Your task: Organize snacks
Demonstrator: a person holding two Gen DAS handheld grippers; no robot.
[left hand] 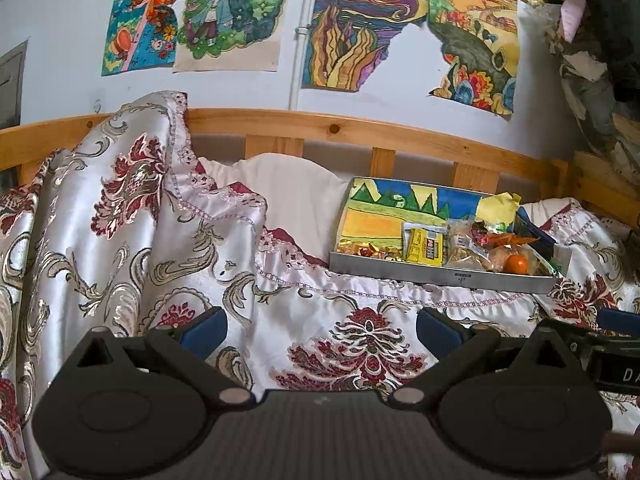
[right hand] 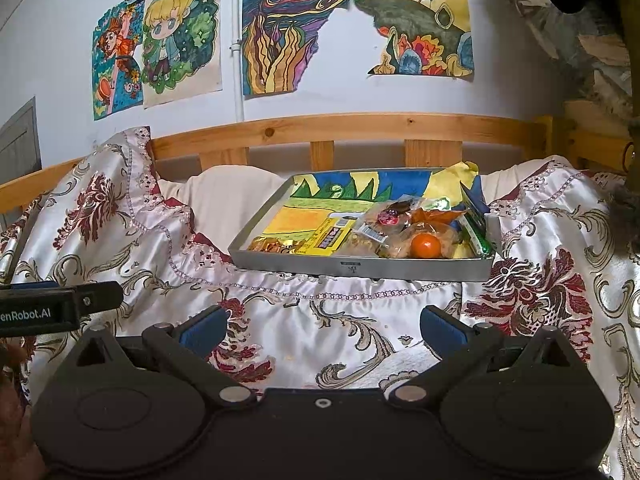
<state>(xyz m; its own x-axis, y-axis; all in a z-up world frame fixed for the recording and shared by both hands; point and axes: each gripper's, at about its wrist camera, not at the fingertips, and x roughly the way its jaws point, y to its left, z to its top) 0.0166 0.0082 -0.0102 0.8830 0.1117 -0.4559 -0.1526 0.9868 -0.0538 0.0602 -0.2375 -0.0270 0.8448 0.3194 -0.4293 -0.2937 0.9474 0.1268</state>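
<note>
Both the left tool (left hand: 320,330) and the right tool (right hand: 322,328) hang spread and empty above the floral satin bedspread (right hand: 340,320). Ahead on the bed, well apart from both, a shallow grey metal tray (right hand: 360,268) holds wrapped snacks (right hand: 376,232) crowded toward its right end, a small orange fruit (right hand: 426,246) and a yellow packet (left hand: 424,246) among them.
</note>
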